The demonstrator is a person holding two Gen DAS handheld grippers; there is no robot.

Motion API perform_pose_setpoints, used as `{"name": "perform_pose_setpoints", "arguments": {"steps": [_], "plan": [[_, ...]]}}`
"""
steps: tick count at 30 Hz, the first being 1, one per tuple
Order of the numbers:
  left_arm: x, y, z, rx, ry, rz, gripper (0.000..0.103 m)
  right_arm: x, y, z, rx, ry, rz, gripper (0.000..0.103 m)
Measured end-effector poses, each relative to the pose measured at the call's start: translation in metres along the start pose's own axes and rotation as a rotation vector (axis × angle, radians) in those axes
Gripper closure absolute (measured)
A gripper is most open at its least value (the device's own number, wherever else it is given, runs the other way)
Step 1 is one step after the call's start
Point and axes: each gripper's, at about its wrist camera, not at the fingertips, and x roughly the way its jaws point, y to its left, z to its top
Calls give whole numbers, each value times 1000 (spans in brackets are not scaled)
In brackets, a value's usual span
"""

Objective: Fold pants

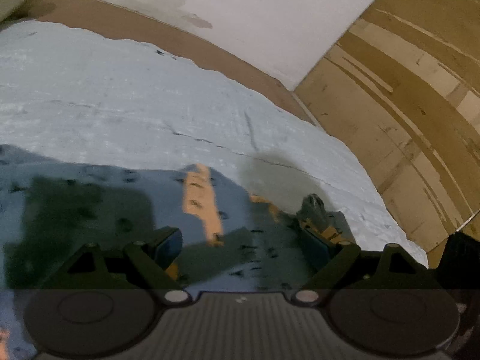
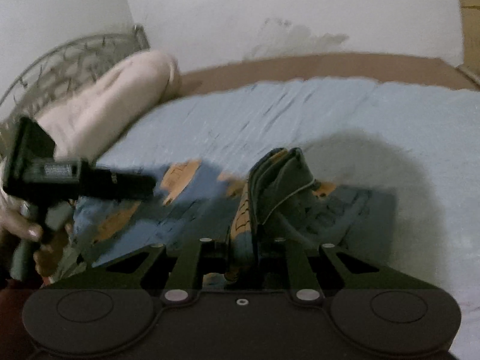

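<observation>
Your right gripper point(image 2: 243, 249) is clamped on a bunched fold of the blue-and-orange pants point(image 2: 192, 210), which lie on the light blue sheet point(image 2: 270, 114) of the bed. Your left gripper point(image 1: 240, 240) hangs wide open just above the pants, gripping nothing.

Soft blue cloth pants point(image 2: 192, 210) with orange patches lie bunched ahead of the matt black plastic right gripper point(image 2: 242, 255), on a pale, rough-woven sheet point(image 1: 150, 105). Left of the claw: a wire-mesh metal basket point(image 2: 60, 66) and smooth pink cloth point(image 2: 114, 105). Beyond, scuffed matt wall point(image 1: 240, 15) meets taped cardboard point(image 1: 405, 105).
</observation>
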Motion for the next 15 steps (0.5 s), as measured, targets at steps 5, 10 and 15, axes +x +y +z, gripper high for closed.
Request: {"name": "perform_pose_setpoints", "arguments": {"steps": [5,10,15], "plan": [[-5,6,-2,-5,-4,1,14,16,47,-8,-111,22,7,87],[-3,5,-6,6,-3,9,14,27,69,-14,-186,77,28,66],[2,4,-7,25,10,31,14,21,75,-11,-193,69,55,51]]}}
